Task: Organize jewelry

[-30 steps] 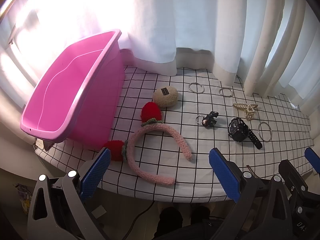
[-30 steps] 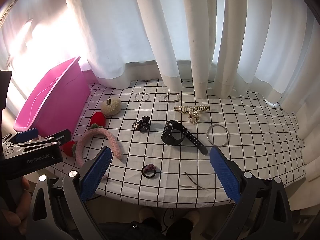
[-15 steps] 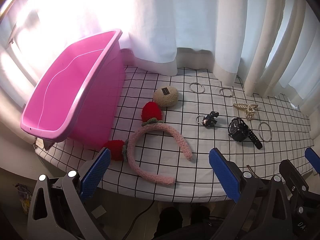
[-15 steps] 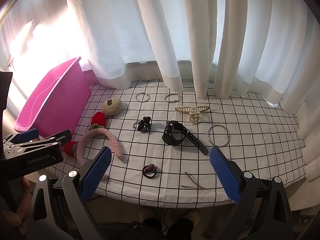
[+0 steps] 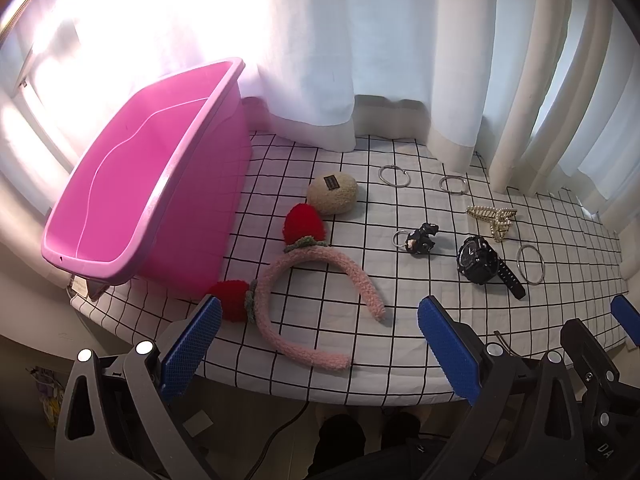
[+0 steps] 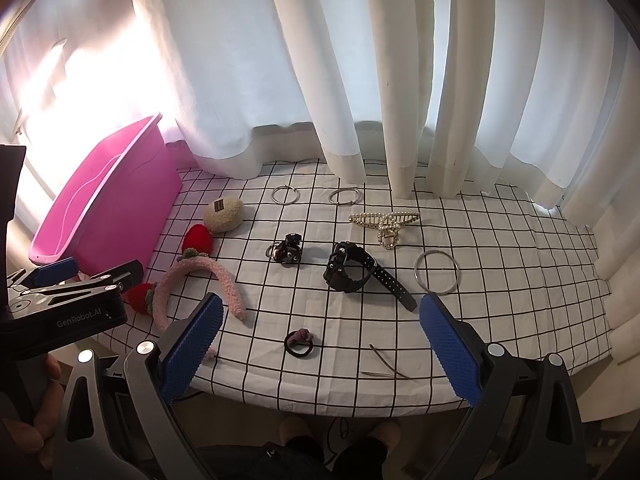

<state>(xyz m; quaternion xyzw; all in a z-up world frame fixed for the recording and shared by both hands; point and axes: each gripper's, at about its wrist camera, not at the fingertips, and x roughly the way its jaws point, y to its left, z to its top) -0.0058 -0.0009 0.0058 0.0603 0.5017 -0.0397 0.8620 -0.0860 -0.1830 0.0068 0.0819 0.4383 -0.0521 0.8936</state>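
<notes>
2 grippers I hold spread, left gripper (image 5: 318,344), right gripper (image 6: 320,344), pink tub (image 5: 132,184) upper left, black watch (image 6: 350,272) at center

Bin (image 5: 132,208) left, headband (image 5: 312,300) beside it, watch (image 6: 350,272) right (on table (image 6: 500,280))

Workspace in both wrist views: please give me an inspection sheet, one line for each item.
Surface: checked tablecloth, flat.
Job's things: pink bin at left, nothing seen inside; strawberry headband, black watch, pearl hair claw, large ring, hair tie lie apart on the cloth.
Clutter: thin bent wire near the front edge.
Grippers: left gripper and right gripper open, holding nothing.
Cables: dark cable under the table.
Surroundings: white curtains behind.
</notes>
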